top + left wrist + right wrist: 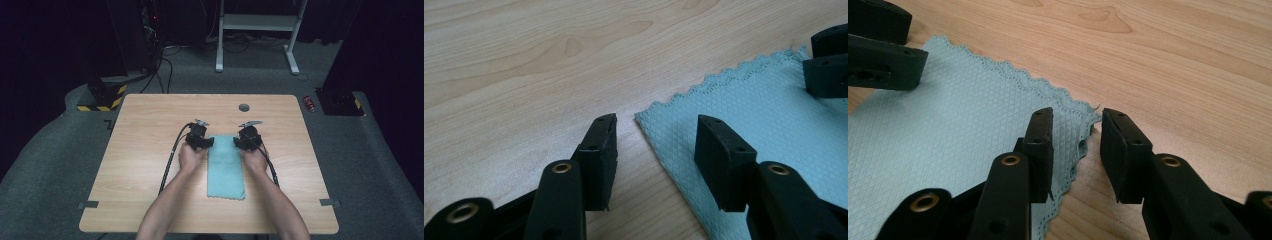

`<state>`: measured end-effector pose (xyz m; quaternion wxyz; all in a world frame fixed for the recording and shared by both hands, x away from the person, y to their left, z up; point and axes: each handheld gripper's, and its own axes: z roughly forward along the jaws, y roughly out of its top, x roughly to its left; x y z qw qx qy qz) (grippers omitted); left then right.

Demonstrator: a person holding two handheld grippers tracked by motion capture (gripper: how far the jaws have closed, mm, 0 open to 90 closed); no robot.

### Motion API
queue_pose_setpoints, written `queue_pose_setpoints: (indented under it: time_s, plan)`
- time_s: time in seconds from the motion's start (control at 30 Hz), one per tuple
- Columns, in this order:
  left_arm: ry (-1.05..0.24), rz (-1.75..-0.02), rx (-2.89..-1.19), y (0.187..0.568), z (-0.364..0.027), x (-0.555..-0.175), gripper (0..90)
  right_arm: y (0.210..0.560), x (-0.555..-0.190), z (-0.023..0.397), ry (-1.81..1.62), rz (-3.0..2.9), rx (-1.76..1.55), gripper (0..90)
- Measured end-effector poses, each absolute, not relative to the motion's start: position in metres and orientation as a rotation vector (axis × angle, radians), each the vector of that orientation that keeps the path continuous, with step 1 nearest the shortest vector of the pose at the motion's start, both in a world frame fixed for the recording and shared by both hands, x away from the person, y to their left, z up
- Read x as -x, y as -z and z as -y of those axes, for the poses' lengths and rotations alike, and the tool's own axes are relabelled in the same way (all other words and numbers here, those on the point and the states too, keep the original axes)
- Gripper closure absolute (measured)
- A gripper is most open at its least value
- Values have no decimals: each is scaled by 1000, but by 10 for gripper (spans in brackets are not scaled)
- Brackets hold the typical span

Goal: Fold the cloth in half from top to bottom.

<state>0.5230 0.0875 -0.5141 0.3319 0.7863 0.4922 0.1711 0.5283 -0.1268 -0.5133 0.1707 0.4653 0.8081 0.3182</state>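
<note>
Wooden table, both grippers released astride cloth corners, close views show scalloped hem.

A light wooden desk with rounded corners stands on grey carpet. A folded pale blue cloth with a scalloped edge lies flat near its middle. A small round grey grommet sits in the desk's surface near the far edge.

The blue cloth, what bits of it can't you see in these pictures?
- High view: the cloth's far corners, hidden behind the left gripper and right gripper.
- Left gripper view: its near end, cut off by the bottom edge.
- Right gripper view: its underside, against the table.
</note>
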Motion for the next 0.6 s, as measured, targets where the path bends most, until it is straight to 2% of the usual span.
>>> queue_pose_setpoints:
  time_s: [0.17, 0.43, 0.6]
  plan:
    - [-451, -1282, -2080, 513, -85, -527, 573, 512, -534, 121, -882, -2311, -1322, 728]
    - [-419, -1276, -2058, 513, -83, -531, 728, 512, -535, 119, -904, -2336, -1302, 867]
    - [-374, -1290, -2037, 514, -90, -533, 853, 513, -536, 121, -928, -2348, -1299, 886]
